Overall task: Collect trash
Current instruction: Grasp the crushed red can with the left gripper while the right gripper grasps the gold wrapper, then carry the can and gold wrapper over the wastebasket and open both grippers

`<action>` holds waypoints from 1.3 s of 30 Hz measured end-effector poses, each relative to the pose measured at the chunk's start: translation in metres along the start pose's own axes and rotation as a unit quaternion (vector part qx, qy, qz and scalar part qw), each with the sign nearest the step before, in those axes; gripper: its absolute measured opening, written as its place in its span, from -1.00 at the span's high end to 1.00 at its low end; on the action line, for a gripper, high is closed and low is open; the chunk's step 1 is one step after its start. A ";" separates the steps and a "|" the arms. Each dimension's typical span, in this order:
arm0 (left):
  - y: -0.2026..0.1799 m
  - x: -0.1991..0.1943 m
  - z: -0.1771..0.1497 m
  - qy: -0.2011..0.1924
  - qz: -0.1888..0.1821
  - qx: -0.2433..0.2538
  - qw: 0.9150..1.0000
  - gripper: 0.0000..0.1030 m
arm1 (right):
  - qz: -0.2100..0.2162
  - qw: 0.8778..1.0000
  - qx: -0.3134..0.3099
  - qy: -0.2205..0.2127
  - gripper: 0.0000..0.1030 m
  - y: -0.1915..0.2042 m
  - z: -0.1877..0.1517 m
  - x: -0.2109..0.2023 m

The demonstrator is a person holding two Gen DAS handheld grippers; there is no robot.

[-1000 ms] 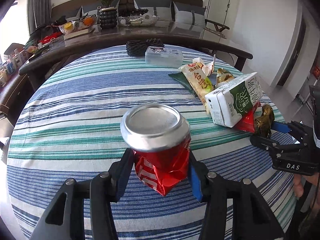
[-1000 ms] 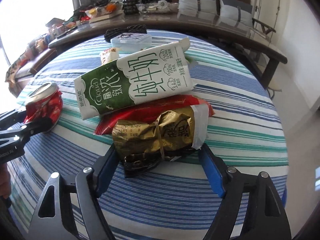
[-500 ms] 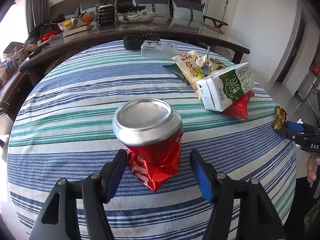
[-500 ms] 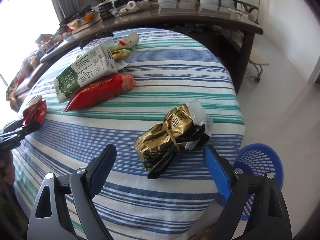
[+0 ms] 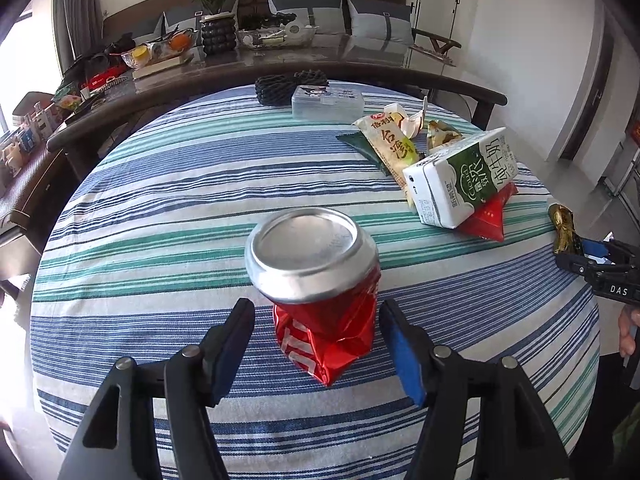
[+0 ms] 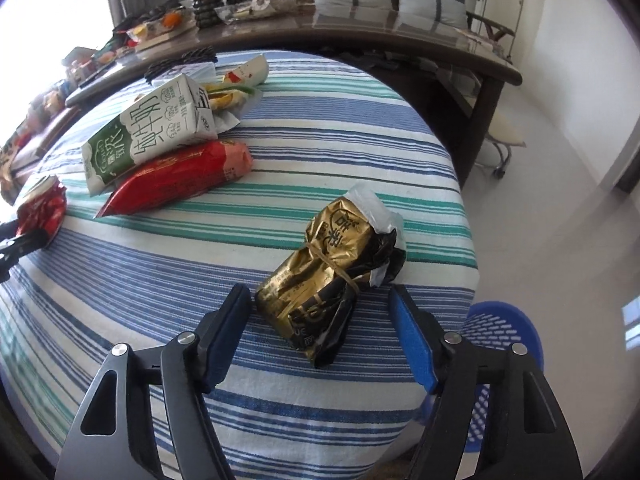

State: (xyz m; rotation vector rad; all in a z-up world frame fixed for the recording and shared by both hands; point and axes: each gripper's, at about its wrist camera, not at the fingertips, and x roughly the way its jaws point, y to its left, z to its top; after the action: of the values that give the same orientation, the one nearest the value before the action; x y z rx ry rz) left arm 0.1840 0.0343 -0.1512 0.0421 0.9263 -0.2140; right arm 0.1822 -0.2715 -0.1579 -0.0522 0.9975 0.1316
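Trash lies across the striped tabletop (image 5: 168, 184). A crushed red soda can (image 5: 320, 284) stands between the fingers of the left tool (image 5: 318, 344), which has just been opening; its pads stand clear of the can on both sides. A gold foil bag (image 6: 336, 276), tied round the middle, lies near the tabletop's edge between the fingers of the right tool (image 6: 324, 328); that tool's jaws have just been closing, yet gaps show on both sides and nothing is gripped. Farther back, a green-and-white milk carton (image 6: 148, 128) lies on its side, leaning on a red snack packet (image 6: 180, 176); whether anything is left inside it cannot be told. Behind them are a yellow snack wrapper (image 5: 390, 144) and a clear plastic lidded box (image 5: 328, 102), contents unclear. On the floor beside the tabletop stands a blue perforated basket (image 6: 500, 328); the visible part of its inside holds nothing.
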 end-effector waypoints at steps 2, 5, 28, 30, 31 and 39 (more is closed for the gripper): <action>0.002 -0.005 0.001 -0.010 -0.011 0.001 1.000 -0.28 | 0.015 1.000 0.003 0.002 -0.64 -0.006 -0.003 -0.006; 0.000 -0.005 0.004 -0.019 -0.035 0.001 0.999 -0.37 | 0.033 0.999 0.016 -0.014 -0.80 -0.012 -0.003 -0.015; 0.000 -0.029 0.006 -0.055 -0.066 -0.012 0.996 0.13 | 0.083 0.995 0.022 -0.059 0.24 0.008 0.005 -0.042; -0.002 -0.036 0.003 -0.063 -0.072 -0.016 0.995 0.13 | 0.085 0.994 0.018 -0.060 0.24 0.010 0.005 -0.043; -0.004 -0.039 0.002 -0.065 -0.077 -0.018 0.995 0.13 | 0.088 0.994 0.018 -0.059 0.24 0.010 0.005 -0.043; -0.062 -0.055 0.007 -0.072 -0.119 0.010 0.990 0.14 | 0.106 0.993 0.016 -0.053 0.24 -0.001 0.004 -0.050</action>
State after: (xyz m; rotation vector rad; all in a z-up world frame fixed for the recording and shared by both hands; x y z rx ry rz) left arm 0.1453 -0.0177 -0.0994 -0.0651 0.7842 -0.4434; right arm 0.1586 -0.2765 -0.1134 0.0908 0.8974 0.3099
